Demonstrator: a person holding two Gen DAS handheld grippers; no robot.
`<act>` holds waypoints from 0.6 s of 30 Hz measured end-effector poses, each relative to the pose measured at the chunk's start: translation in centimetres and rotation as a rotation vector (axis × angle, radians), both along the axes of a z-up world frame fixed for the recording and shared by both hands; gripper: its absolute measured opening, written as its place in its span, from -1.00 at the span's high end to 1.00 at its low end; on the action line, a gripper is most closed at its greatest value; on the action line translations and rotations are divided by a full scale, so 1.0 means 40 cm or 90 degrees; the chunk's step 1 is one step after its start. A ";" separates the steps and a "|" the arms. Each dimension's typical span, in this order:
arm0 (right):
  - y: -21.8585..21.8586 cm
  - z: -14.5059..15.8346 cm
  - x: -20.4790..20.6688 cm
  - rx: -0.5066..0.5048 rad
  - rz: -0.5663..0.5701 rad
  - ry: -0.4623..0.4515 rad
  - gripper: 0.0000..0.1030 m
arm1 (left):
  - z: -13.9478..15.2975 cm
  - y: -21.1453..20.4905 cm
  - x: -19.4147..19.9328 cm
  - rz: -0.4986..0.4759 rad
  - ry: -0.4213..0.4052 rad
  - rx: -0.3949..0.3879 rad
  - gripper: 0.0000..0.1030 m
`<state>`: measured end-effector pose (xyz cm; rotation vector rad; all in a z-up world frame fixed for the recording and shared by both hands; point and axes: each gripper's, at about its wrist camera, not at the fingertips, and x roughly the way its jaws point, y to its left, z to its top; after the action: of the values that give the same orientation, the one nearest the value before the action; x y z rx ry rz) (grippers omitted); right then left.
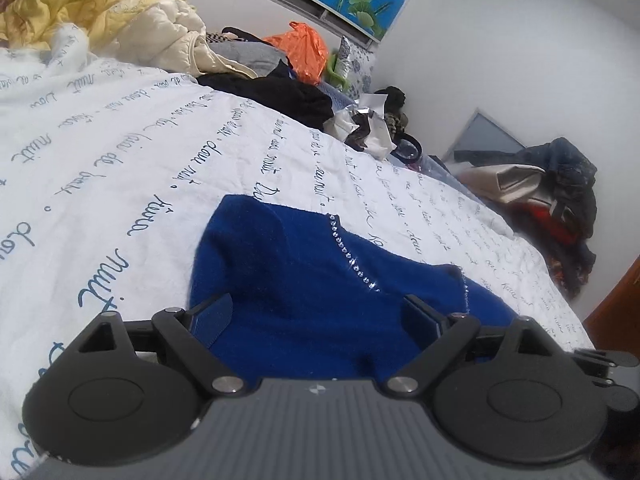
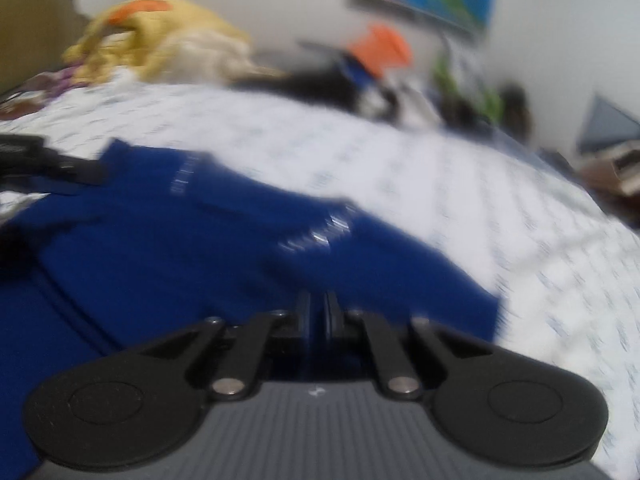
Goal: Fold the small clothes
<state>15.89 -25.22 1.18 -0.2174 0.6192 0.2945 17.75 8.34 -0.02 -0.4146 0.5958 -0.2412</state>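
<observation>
A small dark blue knit garment (image 1: pixel 288 280) with lines of rhinestones lies on the white bedspread (image 1: pixel 120 152) printed with blue script. My left gripper (image 1: pixel 320 312) is open, its two fingers spread over the near part of the garment, not pinching it. In the blurred right wrist view the same blue garment (image 2: pixel 180 248) fills the lower left. My right gripper (image 2: pixel 318 312) is shut on the garment's near edge, fabric between the pads. The left gripper's black finger (image 2: pixel 48 164) shows at the far left of that view.
A yellow quilt (image 1: pixel 80 4) and cream padding are piled at the bed's far left. Black clothes (image 1: pixel 280 92), an orange bag (image 1: pixel 300 52) and wrappers line the far edge by the wall. A heap of clothes (image 1: pixel 552 200) sits at the right, beyond the bed.
</observation>
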 end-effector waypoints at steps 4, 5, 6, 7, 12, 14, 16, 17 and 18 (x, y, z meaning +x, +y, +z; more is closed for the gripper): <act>-0.051 -0.020 -0.050 0.035 0.043 0.009 0.88 | 0.013 0.006 -0.005 0.001 0.000 -0.017 -0.76; -0.059 -0.013 -0.058 0.036 0.049 0.010 0.83 | 0.019 0.001 -0.014 0.004 0.003 -0.005 -0.76; -0.072 -0.003 -0.056 0.054 0.039 0.017 0.80 | 0.028 -0.009 -0.020 0.010 0.007 0.020 -0.76; -0.095 0.014 -0.047 0.092 0.014 0.026 0.77 | 0.041 -0.024 -0.029 0.019 0.011 0.047 -0.75; -0.115 0.052 0.049 0.173 -0.061 0.031 0.73 | 0.092 -0.122 0.012 -0.017 -0.025 0.126 -1.00; -0.075 0.018 0.105 0.113 -0.080 0.059 0.31 | 0.059 -0.135 0.086 -0.014 0.046 0.164 -0.90; -0.060 -0.026 0.120 0.064 -0.095 0.026 -0.31 | 0.031 -0.134 0.110 -0.016 0.038 0.224 -0.93; -0.070 -0.044 0.122 0.051 -0.125 0.012 -0.94 | 0.022 -0.140 0.113 -0.030 0.032 0.262 -0.93; -0.104 -0.056 0.133 0.088 -0.155 0.034 -1.00 | 0.019 -0.137 0.112 -0.033 0.033 0.261 -0.94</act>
<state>21.20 -29.38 -1.06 -0.0004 0.6689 0.1080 22.23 2.87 0.74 -0.0092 0.6884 -0.1517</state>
